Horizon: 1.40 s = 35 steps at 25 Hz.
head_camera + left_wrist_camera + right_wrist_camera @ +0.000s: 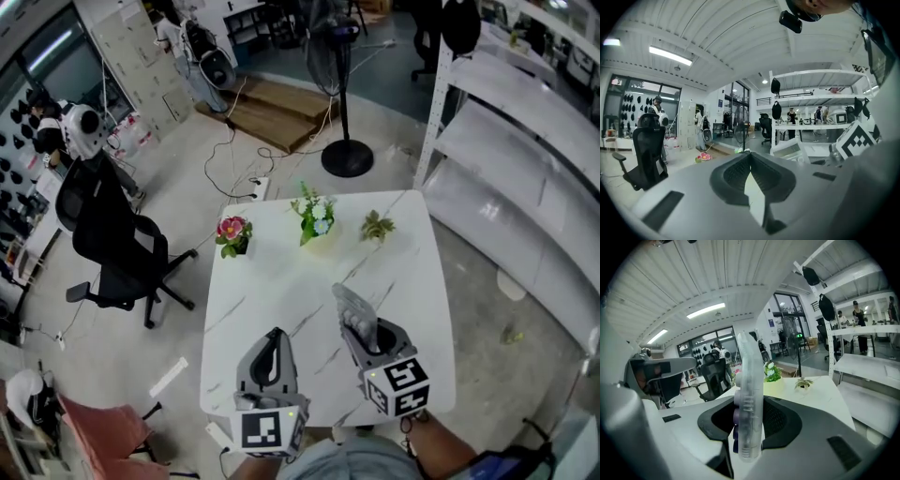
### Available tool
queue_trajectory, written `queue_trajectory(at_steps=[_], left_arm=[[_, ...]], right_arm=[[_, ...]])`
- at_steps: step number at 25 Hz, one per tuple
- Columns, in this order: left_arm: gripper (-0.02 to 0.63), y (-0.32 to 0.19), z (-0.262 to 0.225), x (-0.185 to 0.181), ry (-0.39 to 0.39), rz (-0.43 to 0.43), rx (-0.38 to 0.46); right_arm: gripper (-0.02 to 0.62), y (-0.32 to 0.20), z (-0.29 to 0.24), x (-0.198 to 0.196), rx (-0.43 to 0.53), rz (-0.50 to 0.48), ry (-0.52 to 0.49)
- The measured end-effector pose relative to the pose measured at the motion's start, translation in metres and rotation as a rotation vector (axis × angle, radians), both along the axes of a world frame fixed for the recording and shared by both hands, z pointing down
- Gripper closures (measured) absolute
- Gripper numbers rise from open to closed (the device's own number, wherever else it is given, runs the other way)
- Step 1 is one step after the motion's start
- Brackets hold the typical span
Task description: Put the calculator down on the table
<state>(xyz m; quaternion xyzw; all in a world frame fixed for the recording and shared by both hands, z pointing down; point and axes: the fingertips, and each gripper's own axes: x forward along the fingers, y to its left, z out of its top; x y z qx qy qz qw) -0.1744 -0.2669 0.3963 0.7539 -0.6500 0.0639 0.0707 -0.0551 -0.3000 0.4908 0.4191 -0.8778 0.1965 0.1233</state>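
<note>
The calculator [749, 366] is a translucent white slab with pale and purple keys. It stands edge-on between the jaws of my right gripper [750, 404], which is shut on its lower end. In the head view the calculator [353, 312] sticks forward out of the right gripper [362, 334] above the near right part of the white marble table [281, 281]. To its left, my left gripper [275, 339] hovers over the table's near edge. Its jaws [749, 153] meet at the tips with nothing between them. From the left gripper view the calculator [790, 149] shows off to the right.
Three small potted plants line the table's far side: pink flowers [232, 232], white and blue flowers [316, 217] and a green sprig [377, 226]. A black office chair [117, 248] stands left of the table, a floor fan [345, 155] behind it, white shelving [525, 159] to the right.
</note>
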Motion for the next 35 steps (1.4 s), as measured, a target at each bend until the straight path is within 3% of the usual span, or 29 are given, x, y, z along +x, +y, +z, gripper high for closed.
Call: queue_trajectory(at_steps=[16, 23, 35], left_arm=[[0.598, -0.031, 0.070, -0.024, 0.043, 0.036, -0.156], [0.598, -0.040, 0.091, -0.031, 0.068, 0.060, -0.197], [0.598, -0.055, 0.105, -0.040, 0.089, 0.072, -0.226]], right_arm=[[0.451, -0.003, 0.108, -0.020, -0.318, 0.034, 0.035], [0.449, -0.007, 0.130, -0.024, -0.397, 0.054, 0.051], [0.445, -0.015, 0.151, -0.022, -0.569, 0.126, -0.068]])
